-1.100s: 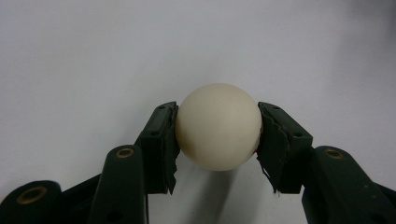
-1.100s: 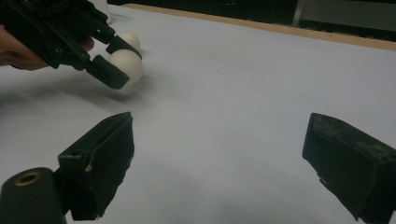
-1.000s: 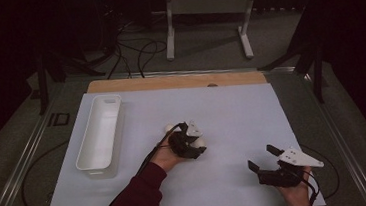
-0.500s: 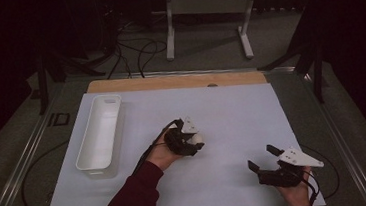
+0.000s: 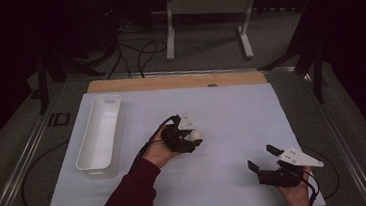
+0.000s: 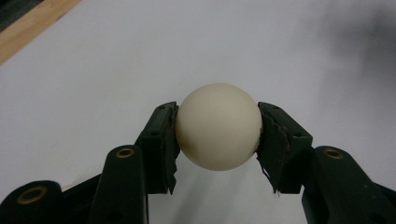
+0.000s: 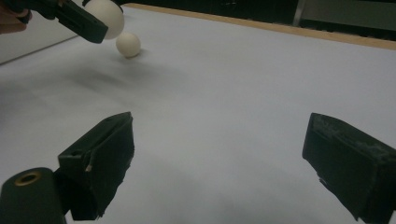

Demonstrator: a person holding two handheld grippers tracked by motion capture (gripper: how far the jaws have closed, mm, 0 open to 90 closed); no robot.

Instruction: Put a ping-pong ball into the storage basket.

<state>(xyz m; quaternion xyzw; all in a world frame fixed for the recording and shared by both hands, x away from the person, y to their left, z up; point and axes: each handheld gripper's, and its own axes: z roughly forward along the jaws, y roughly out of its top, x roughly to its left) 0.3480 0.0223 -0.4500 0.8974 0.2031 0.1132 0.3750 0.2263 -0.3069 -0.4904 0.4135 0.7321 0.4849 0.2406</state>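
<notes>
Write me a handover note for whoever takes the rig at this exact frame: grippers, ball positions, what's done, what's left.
Left gripper: shut on a white ball, held over the sheet near its middle.
Right gripper: open, holding nothing, low over the sheet's near right part.
A second ball lies on the sheet, seen from the right gripper view just beyond the left gripper.
Tray at the sheet's left; no ball visible in it.
Done: one ball gripped. Left, probably: bring it to the tray, then fetch the second ball.

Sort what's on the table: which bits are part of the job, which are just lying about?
In the job: left gripper, shut on a white ball; second white ball on the sheet; white bin.
Lying about: open right gripper, holding nothing; wooden board.
</notes>
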